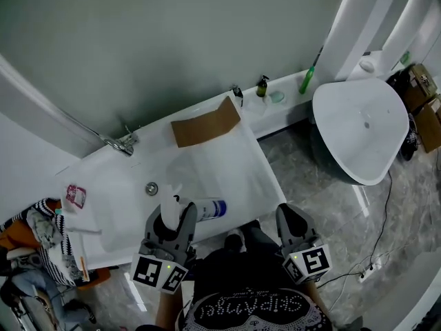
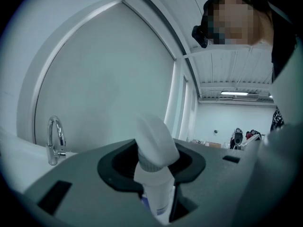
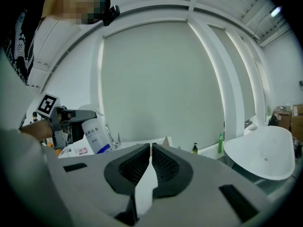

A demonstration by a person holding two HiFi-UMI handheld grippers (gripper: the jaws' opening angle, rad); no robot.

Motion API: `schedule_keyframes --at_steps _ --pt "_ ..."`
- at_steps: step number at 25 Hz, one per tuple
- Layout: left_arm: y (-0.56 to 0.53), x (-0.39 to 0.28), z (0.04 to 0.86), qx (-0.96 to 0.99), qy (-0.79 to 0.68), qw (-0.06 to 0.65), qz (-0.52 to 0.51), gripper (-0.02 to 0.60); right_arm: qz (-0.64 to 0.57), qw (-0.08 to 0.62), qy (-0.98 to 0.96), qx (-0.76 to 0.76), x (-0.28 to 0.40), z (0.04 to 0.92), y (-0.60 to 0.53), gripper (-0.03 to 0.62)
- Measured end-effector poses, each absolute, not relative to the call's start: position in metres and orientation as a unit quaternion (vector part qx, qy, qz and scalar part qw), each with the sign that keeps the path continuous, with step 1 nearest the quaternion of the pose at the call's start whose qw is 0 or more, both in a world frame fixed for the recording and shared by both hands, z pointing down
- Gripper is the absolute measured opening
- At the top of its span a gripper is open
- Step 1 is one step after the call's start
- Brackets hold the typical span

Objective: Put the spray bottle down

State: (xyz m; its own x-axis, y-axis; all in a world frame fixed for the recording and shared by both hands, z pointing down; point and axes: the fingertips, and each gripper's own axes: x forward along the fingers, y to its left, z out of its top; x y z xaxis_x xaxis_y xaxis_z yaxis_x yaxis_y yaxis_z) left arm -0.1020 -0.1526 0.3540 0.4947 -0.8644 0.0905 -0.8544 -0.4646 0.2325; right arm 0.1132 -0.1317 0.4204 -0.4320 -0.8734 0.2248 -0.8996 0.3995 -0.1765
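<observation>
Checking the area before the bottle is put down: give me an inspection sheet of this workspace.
Surface: white tub, bare around the drain.
Job's things: spray bottle, held over the tub's near side.
Clutter: cardboard on the rim; dark bottle and green bottle on the ledge.
Grippers: left gripper shut on the spray bottle; right gripper shut, empty.
Cables: cable on the floor at right.
Surroundings: white basin at right, clothes at left.

The spray bottle [image 1: 207, 209] is held above the bathtub's [image 1: 234, 164] near part; cardboard [image 1: 205, 124] is laid on its far rim, a basin [image 1: 358, 116] to the right
</observation>
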Motion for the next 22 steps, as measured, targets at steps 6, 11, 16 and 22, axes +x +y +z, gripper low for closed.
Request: schedule_keyframes --at_steps 6,11,16,22 --pt "-0.172 -0.083 0.351 0.840 -0.529 0.122 -0.020 0.153 0.143 0.051 -0.853 0.499 0.129 0.425 -0.163 0.028" --pt "-0.188 -0.063 0.348 0.826 -0.551 0.112 -0.026 0.154 0.139 0.050 -0.869 0.473 0.146 0.424 -0.191 0.028" --pt "-0.194 -0.047 0.357 0.811 -0.574 0.110 -0.028 0.154 0.139 0.057 -0.885 0.441 0.155 0.436 -0.208 0.028" --pt "-0.202 -0.035 0.363 0.802 -0.586 0.117 -0.026 0.153 0.140 0.057 -0.897 0.415 0.156 0.438 -0.223 0.028"
